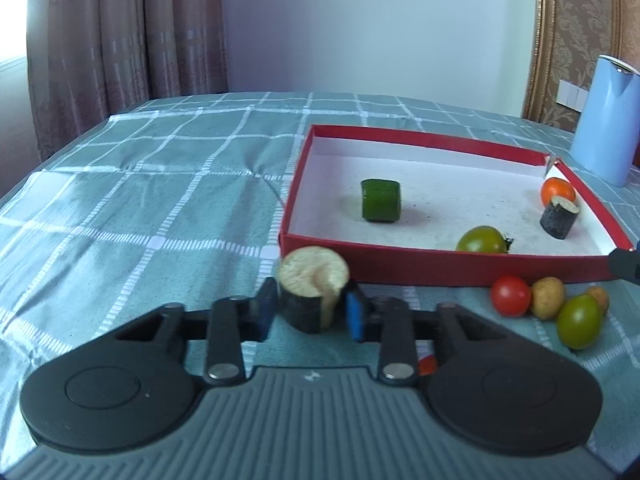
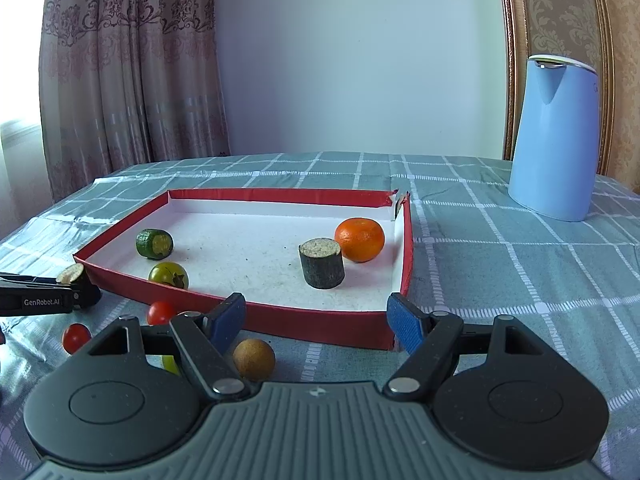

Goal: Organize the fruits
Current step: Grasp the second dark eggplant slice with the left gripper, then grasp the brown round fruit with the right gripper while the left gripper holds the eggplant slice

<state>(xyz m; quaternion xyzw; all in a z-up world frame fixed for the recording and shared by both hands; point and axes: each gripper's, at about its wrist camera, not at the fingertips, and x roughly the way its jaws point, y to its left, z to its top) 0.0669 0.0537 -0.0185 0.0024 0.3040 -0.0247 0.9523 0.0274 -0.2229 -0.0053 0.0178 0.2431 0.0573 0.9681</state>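
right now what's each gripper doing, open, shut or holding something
Left gripper: shut on the dark-skinned cut chunk, just outside the red box.
Right gripper: open, nothing between its pads.

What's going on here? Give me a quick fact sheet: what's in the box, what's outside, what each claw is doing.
surface: checked tablecloth
red box holds: orange, green tomato, green chunk, dark chunk
outside the box: red tomatoes, small potato
left claw: shut on pale-topped chunk
right claw: open, empty
background: blue kettle
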